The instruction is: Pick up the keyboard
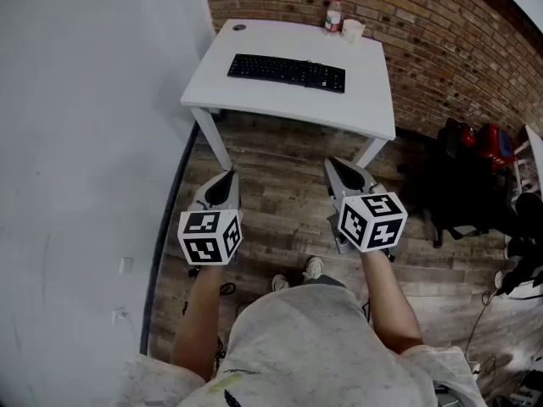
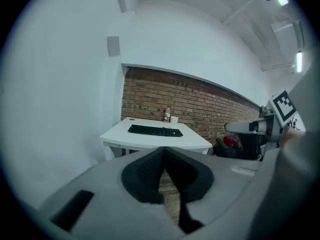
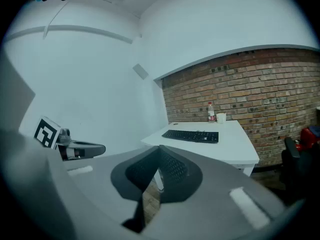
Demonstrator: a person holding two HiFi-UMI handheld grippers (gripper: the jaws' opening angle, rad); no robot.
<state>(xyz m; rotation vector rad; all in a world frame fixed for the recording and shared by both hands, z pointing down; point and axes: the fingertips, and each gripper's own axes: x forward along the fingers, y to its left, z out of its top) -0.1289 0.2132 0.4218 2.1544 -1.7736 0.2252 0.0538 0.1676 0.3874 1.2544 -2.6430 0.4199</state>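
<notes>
On the white bench (image 1: 361, 108), the black keyboard (image 1: 286, 72) is lying flat near its middle, untouched. Behind it, a plastic bottle (image 1: 333, 13) and a white cup (image 1: 353, 30) are standing side by side by the brick wall (image 1: 441, 49). Well short of the bench, over the wooden floor (image 1: 280, 168), the left gripper (image 1: 229, 175) and right gripper (image 1: 338, 164) are hovering, each with jaws pressed together on nothing.
</notes>
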